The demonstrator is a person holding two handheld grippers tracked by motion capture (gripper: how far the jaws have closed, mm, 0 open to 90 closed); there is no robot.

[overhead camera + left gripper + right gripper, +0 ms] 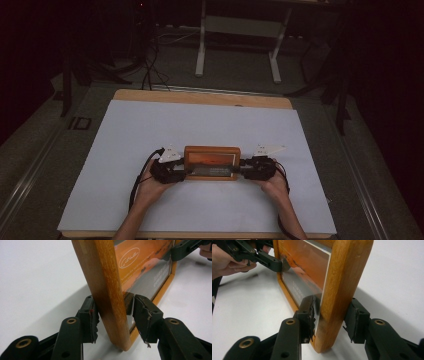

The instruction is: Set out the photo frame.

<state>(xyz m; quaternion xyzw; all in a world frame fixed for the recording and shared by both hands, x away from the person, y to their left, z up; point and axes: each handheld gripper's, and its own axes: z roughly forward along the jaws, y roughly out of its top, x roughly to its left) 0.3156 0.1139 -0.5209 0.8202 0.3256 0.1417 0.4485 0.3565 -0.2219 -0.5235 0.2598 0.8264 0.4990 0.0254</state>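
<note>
Your left gripper and right gripper each straddle one side rail of the wooden picture frame, jaws apart and not yet clamped, so it stands upright near the white table's front edge.

Frame upright between both tongs

**Dim room, bright close-ups**

From above, you see a lit table amid dark, grainy surroundings. Your gripper views are bright: the picture frame casts a soft shadow beyond the jaws, its glass shows glare, and the far end blurs.
</note>
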